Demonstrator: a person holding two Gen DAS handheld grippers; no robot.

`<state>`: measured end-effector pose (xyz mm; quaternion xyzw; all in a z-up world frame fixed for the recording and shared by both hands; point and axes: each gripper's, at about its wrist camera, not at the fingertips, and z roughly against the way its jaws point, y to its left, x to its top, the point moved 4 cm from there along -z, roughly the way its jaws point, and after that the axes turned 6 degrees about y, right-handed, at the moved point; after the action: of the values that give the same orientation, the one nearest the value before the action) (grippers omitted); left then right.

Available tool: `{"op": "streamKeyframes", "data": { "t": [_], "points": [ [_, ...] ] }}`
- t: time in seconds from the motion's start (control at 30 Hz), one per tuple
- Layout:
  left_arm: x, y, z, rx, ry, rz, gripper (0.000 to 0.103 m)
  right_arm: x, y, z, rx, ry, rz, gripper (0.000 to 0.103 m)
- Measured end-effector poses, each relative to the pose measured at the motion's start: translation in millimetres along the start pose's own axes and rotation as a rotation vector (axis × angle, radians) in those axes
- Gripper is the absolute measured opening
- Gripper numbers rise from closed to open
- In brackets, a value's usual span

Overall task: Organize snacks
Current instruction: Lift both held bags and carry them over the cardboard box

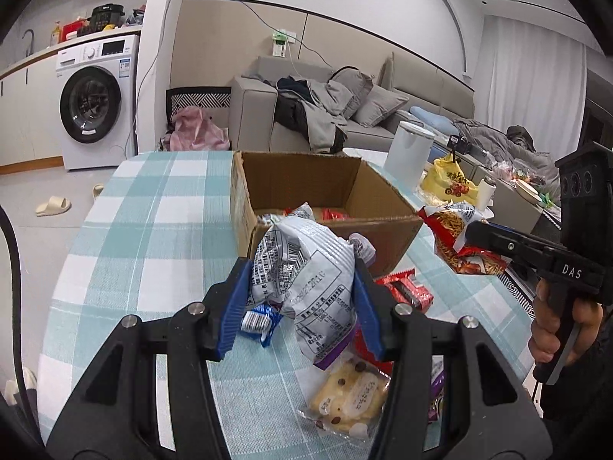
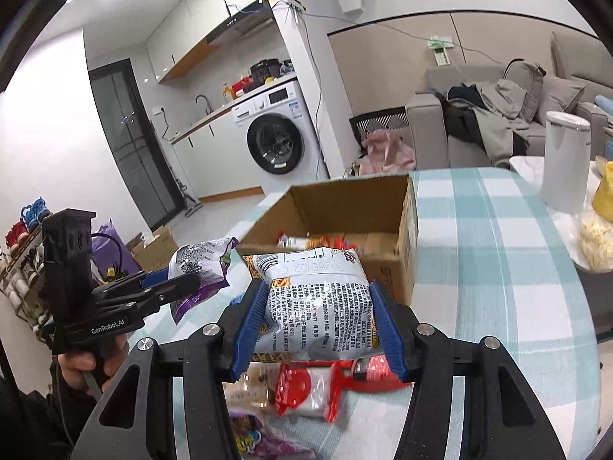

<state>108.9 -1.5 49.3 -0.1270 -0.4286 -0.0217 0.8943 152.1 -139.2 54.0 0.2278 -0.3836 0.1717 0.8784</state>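
White walls and a pale tiled floor (image 1: 46, 237). A white washing machine (image 1: 95, 103) sits under a kitchen counter (image 2: 207, 115) with a tap. A grey sofa (image 1: 345, 115) piled with clothes stands beside beige wall panels; white curtains (image 1: 536, 88) hang on the right. Ceiling spotlights glow.

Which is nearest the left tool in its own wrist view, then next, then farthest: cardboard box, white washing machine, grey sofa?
1. Open brown cardboard box, on the checked table just ahead of the left tool.
2. and 3. White washing machine, far left, and grey sofa, behind the box: too close to call.
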Motion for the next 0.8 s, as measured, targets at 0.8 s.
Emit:
{"op": "streamKeyframes", "data": {
  "t": [0.8],
  "points": [
    [61,-1,-46,0.081,-0.039,-0.001,0.049,56,-6,-44,-0.065,-0.030,-0.061,0.056]
  ]
}}
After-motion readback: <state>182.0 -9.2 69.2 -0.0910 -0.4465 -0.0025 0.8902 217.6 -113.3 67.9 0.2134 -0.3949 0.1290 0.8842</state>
